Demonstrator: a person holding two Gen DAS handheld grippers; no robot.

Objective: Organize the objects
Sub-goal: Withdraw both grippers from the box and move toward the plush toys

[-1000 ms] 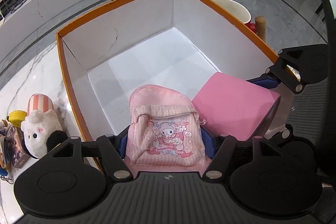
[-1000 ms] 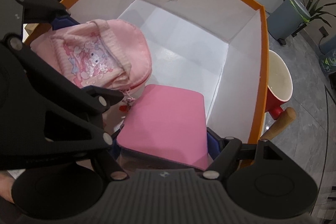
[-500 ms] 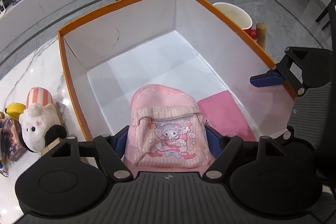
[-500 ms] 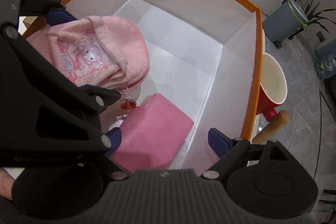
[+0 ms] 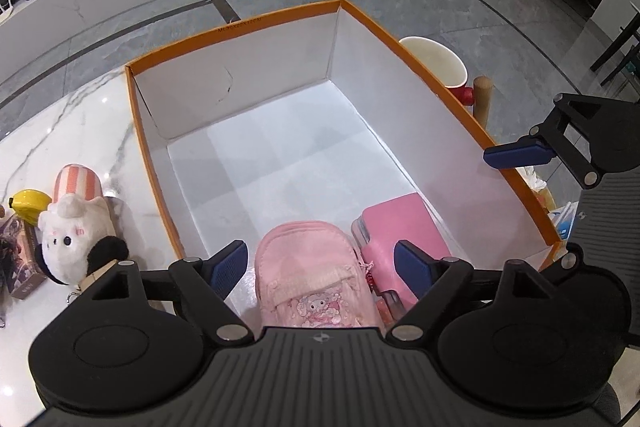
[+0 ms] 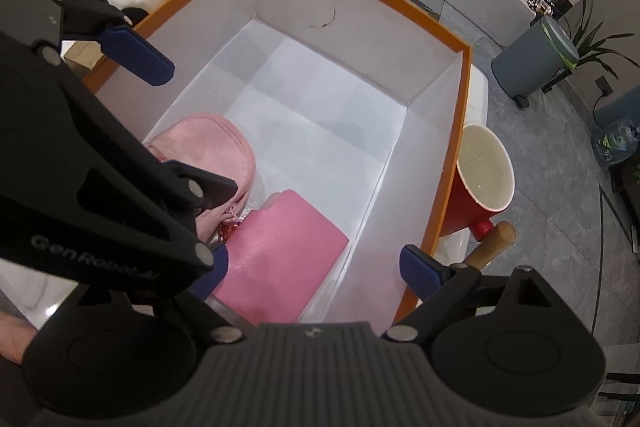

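Observation:
A small pink backpack [image 5: 316, 275] lies on the floor of the orange-rimmed white box [image 5: 240, 27], at its near end. A pink flat case [image 5: 400, 223] lies beside it on the right. Both also show in the right wrist view, the backpack [image 6: 224, 147] and the case [image 6: 280, 251]. My left gripper [image 5: 320, 267] is open above the backpack, its pads apart from it. My right gripper [image 6: 316, 263] is open above the case, holding nothing. The right gripper's finger also shows in the left wrist view [image 5: 516, 153].
A white plush toy [image 5: 76, 231] with a striped hat, a yellow toy [image 5: 26, 203] and small boxes lie on the marble table left of the box. A red and white cup [image 6: 480, 187] and a wooden handle [image 6: 492, 243] stand right of the box. Packets [image 5: 564, 219] lie at right.
The right gripper opened and dropped the pink case into the box. Then the left gripper opened and released the backpack. Both grippers have risen above the box.

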